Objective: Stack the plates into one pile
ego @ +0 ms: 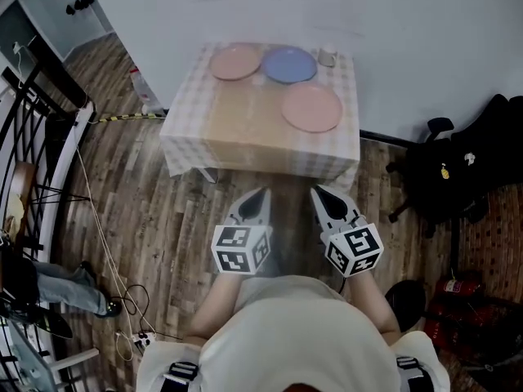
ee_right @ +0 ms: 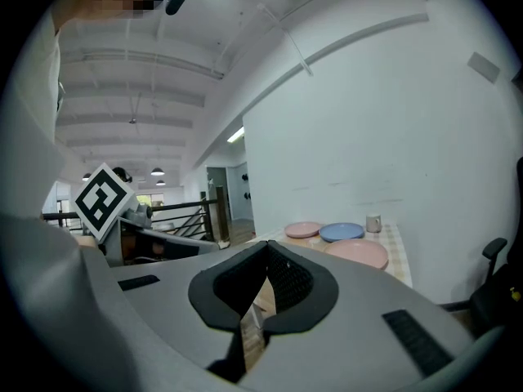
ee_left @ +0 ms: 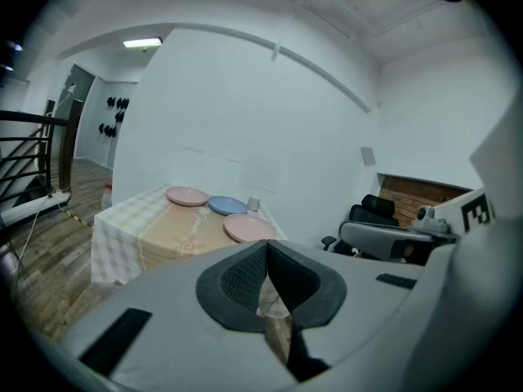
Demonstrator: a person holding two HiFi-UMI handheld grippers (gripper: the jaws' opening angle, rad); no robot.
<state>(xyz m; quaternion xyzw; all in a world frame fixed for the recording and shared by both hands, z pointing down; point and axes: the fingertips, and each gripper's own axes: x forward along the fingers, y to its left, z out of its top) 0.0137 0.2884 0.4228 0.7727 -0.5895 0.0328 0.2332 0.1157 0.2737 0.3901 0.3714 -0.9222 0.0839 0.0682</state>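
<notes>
Three plates lie apart on a small cloth-covered table (ego: 245, 149) against the white wall: a pink plate (ego: 234, 62) at the back left, a blue plate (ego: 289, 65) beside it, and a second pink plate (ego: 311, 107) nearer on the right. The left gripper view shows the same plates, pink (ee_left: 187, 196), blue (ee_left: 226, 206) and pink (ee_left: 248, 228). My left gripper (ego: 260, 194) and right gripper (ego: 320, 194) hang side by side over the wooden floor, short of the table's front edge. Both are shut and hold nothing.
A small white cup (ego: 328, 56) stands at the table's back right corner. A black office chair (ego: 445, 170) sits to the right, a red fire extinguisher (ego: 458, 288) on the floor near it. A black stair railing (ego: 41, 121) and loose cables (ego: 106, 251) run along the left.
</notes>
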